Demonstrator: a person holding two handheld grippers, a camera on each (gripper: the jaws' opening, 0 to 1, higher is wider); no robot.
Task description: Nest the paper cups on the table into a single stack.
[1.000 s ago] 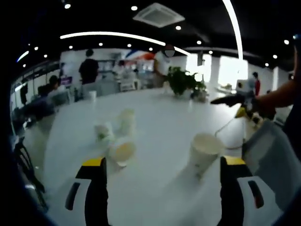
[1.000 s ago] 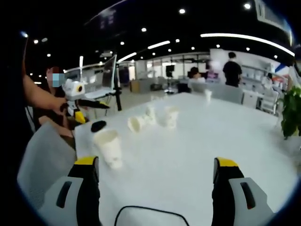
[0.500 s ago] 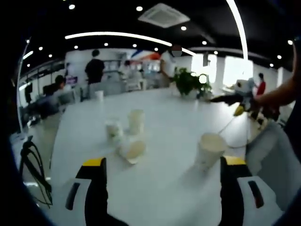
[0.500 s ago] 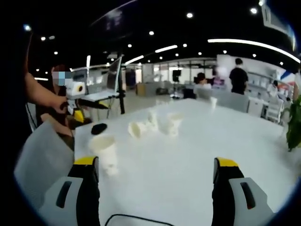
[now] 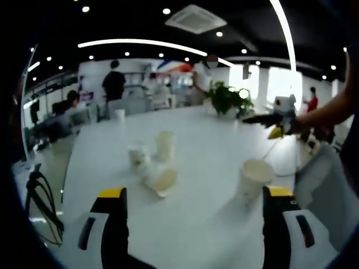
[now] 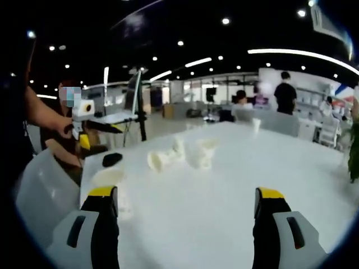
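Note:
White paper cups stand and lie on a white table. In the left gripper view one cup stands upright near my right jaw. A tipped cup lies at centre, with two upright cups behind it. My left gripper is open, holds nothing and hovers short of them. In the right gripper view the near cup sits just beyond my left jaw, and the tipped cup and the upright cups are farther off. My right gripper is open and holds nothing.
A lone cup stands at the table's far end, near a potted plant. A black mouse-like object lies by the table edge. A white chair stands beside the table. People stand and sit in the background.
Both cameras shifted a little. In the right gripper view the near cup has slid down toward my left jaw. The other gripper sits higher in each view. No cup has been taken.

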